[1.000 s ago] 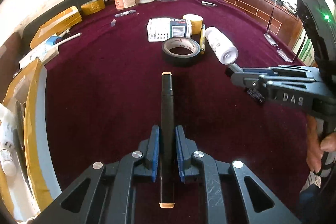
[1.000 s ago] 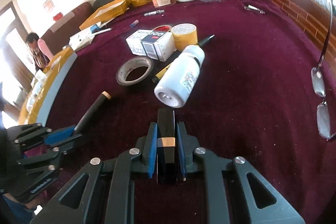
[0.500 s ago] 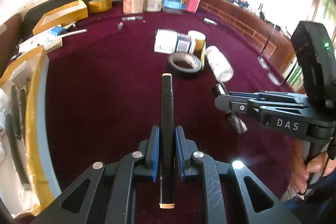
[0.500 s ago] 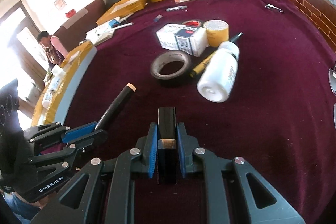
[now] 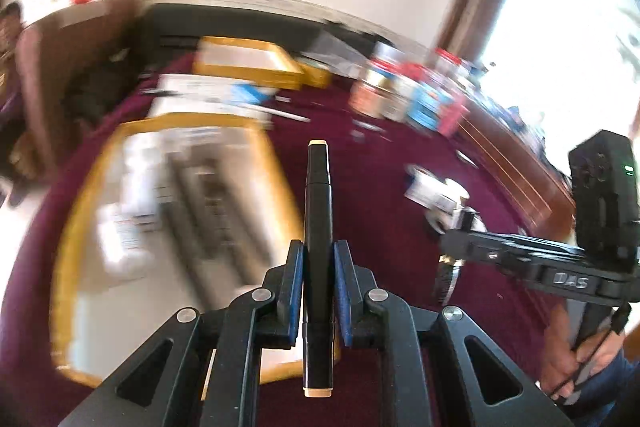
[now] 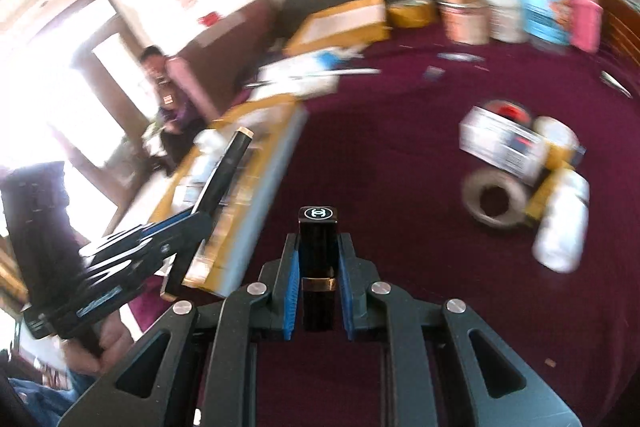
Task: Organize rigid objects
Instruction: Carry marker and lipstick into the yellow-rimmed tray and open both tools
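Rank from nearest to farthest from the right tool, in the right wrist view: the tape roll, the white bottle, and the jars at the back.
1. Tape roll, right of the right tool; the white bottle beside it is too close to call.
2. Jars, far back right on the table.

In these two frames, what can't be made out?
- Left wrist view: contents of the yellow-rimmed box, smeared by motion blur.
- Both views: jar labels, blurred.
- Right wrist view: lower end of the black tube, behind the right tool.
- Left wrist view: window overexposed.
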The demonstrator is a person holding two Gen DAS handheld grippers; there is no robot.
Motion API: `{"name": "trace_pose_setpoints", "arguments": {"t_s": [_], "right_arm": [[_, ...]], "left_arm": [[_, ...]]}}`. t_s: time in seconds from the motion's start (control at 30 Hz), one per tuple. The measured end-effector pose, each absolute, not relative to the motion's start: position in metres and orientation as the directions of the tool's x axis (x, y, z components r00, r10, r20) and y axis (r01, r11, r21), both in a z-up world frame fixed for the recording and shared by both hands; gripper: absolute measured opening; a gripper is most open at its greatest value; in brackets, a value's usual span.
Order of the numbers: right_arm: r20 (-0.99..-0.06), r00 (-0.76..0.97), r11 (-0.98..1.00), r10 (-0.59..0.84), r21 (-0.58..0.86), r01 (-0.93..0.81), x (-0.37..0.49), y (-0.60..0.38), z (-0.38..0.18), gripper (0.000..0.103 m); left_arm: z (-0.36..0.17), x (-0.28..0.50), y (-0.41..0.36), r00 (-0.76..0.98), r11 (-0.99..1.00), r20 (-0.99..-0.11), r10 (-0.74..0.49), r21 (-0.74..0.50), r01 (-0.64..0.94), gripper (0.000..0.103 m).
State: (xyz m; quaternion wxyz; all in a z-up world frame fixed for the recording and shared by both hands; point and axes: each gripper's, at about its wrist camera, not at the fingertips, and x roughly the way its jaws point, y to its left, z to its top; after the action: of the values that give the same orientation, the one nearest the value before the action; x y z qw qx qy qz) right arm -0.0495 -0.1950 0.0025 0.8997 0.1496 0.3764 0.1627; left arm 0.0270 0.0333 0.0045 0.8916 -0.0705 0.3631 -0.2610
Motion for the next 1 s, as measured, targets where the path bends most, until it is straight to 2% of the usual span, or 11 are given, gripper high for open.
{"name": "trace_pose_setpoints", "arguments": {"t_s": [0.17,0.43,0.7,1.0], "right_arm": [[-0.615,0.626,0.875,0.480,0.381,-0.298,-0.022,-0.133,0.016,0.017],[-0.706,0.473,0.849,0.527,0.409,-0.336,0.017,-0.060,-0.021,0.017],[-0.755,0.461,0.883,0.466,0.365,-0.295,0.026,-0.051,-0.041,0.017],[-0.740,0.479,0.880,0.472,0.364,-0.304,0.025,-0.055,-0.040,0.018]], "left_arm": [[-0.013,0.040,0.087,0.635,0.900,-0.640,-0.433,-0.339,0.272,0.014],[-0.040,0.051,0.100,0.613,0.911,-0.678,-0.406,-0.347,0.220,0.014],[-0.056,0.062,0.090,0.599,0.917,-0.698,-0.392,-0.351,0.191,0.015],[-0.060,0.062,0.083,0.585,0.926,-0.720,-0.374,-0.321,0.197,0.015]]}}
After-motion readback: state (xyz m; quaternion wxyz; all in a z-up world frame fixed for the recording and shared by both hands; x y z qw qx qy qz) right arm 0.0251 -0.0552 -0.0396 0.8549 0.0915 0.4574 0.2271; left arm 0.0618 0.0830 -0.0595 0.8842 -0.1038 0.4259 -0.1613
